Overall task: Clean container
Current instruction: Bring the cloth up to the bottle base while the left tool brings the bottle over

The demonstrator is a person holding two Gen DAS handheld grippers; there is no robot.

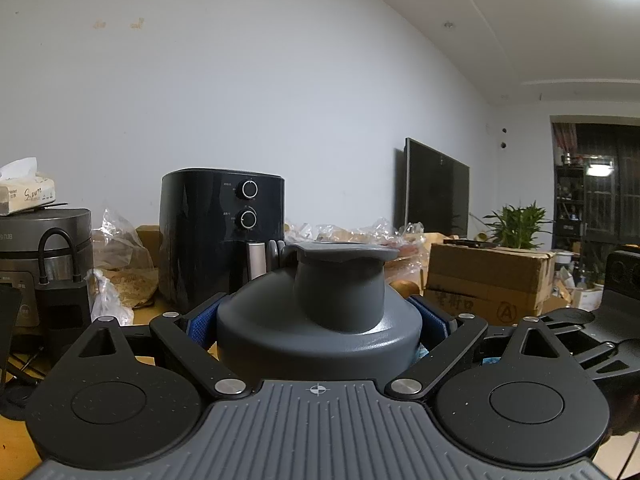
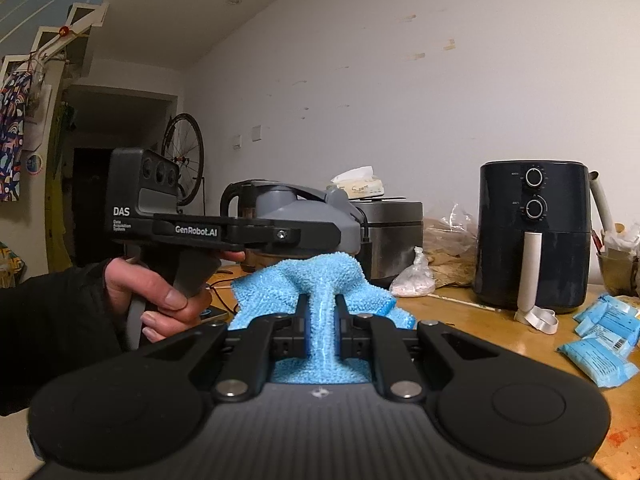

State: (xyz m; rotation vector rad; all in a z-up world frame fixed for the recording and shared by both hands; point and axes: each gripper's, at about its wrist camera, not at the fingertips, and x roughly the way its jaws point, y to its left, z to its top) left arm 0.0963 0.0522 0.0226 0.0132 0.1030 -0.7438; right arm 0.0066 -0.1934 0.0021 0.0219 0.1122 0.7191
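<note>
1. Left wrist view: the left gripper [image 1: 319,320] is pinching a grey container [image 1: 320,320], its blue-padded fingers [image 1: 200,322] pressed on either side of the wide body, the narrower neck and flat lid pointing away from the camera. The container is held in front of the black air fryer [image 1: 222,236], raised off the table. I judge this grip sound; for a good wipe, keep it steady and level so the body does not twist between the pads.

2. Right wrist view: the right gripper [image 2: 320,316] is pressed together on a blue cloth [image 2: 316,280], which fans out beyond the tips. The container [image 2: 304,216] appears left of the air fryer [image 2: 534,236], clamped in the left gripper [image 2: 280,236], held by a hand [image 2: 160,292]. Cloth and container look near but apart. Probably the next move is to bring the fanned cloth against the grey side and rub with light pressure, keeping the hard fingertips off.
</note>
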